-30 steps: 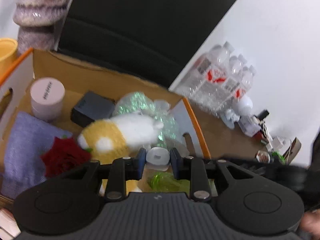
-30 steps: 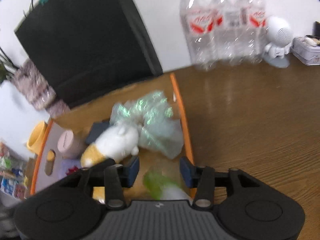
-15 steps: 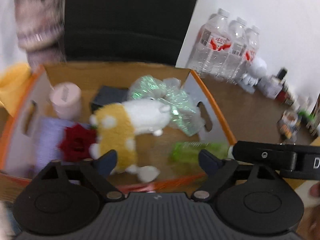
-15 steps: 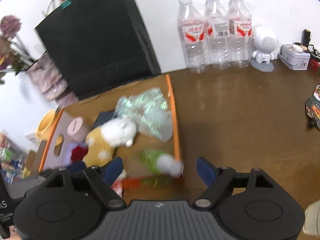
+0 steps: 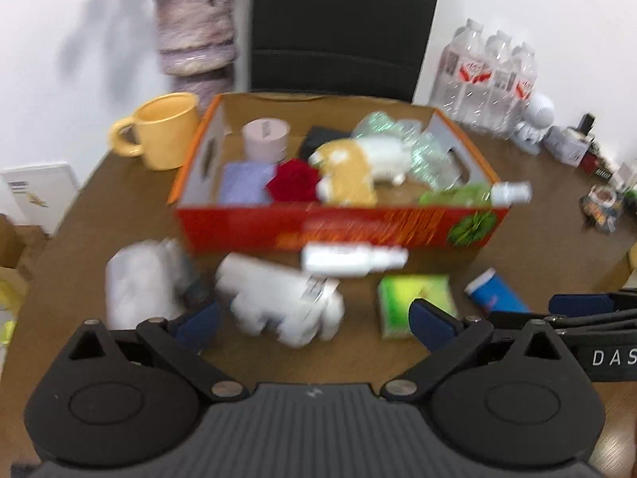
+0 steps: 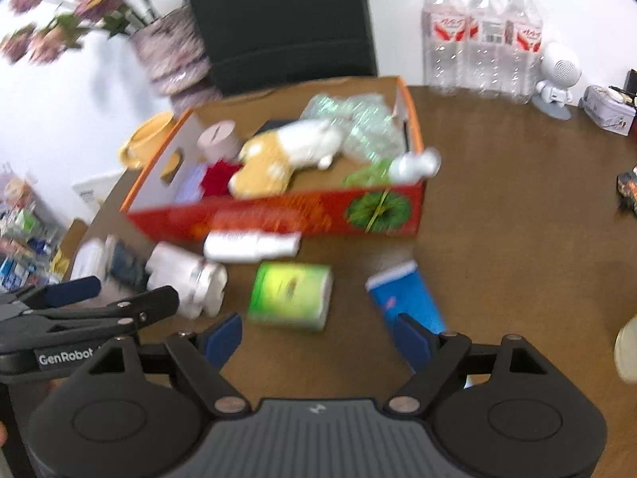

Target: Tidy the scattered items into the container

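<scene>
Both tongs wide open, nothing between the blue pads. Frames motion-blurred; small labels unreadable.

Left gripper (image 5: 312, 320): hovers over the brown table (image 5: 119, 215), pointing at the red-orange cardboard box (image 5: 338, 227), which sits ahead and apart from the fingertips. Lying between its spread fingers, slightly ahead: a crumpled white pack (image 5: 278, 298). Just outside its left finger: a white wrapped bundle (image 5: 139, 283). Ahead of the pack, against the box's near wall: a white tube (image 5: 354, 259). Beside its right finger: a green tissue pack (image 5: 414, 302), and farther right a blue tube (image 5: 495, 294).

Right gripper (image 6: 318, 336): also over the table, box ahead. The green tissue pack (image 6: 290, 294) lies just ahead of its left finger, the blue tube (image 6: 406, 294) just ahead of its right finger; the gap between fingertips shows bare wood.

Inside the box: yellow-and-white plush toy (image 5: 358, 167), red rose (image 5: 294, 181), pink jar (image 5: 264, 139), lilac cloth (image 5: 245, 183), iridescent film wrap (image 5: 402, 135), black case (image 5: 322, 137). A green bottle (image 5: 473, 195) with white cap leans over the box's right near corner, cap sticking out past the rim.

Left of the box: yellow mug (image 5: 163, 129).
</scene>
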